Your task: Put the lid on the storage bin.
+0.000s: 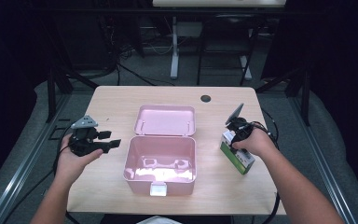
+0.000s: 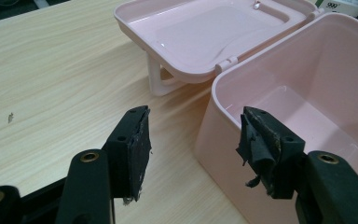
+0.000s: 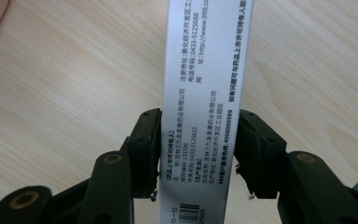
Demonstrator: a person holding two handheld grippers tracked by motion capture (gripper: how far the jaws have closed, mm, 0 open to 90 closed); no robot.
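One step of the work looks nearly made and the rest is ahead of us: our right gripper point(image 3: 196, 154) has its jaws on either side of the medicine carton point(image 1: 237, 156), and in the right gripper view the two black pads sit against the carton's narrow white side, so we read this as a pinch on it, though we cannot be sure how firmly it bites. The carton appears to rest on the desk point(image 1: 107, 100), to the right of the pink box point(image 1: 161, 179) and well apart from it, so lifting it, carrying it across and setting it down inside are, in our judgement, all left to do. The pink box stands open near the front of the desk with its lid point(image 1: 166, 120) folded back flat behind it, and its inside looks bare apart from moulded shapes in the floor, which suits us. Our left gripper point(image 2: 193, 149) hovers just beside the box's left wall with its jaws spread and nothing between them. As for the carton itself, it is a slim rectangular pack, white along the printed narrow side with small black lettering and a barcode, and green and white on its broad face as the high view shows it.
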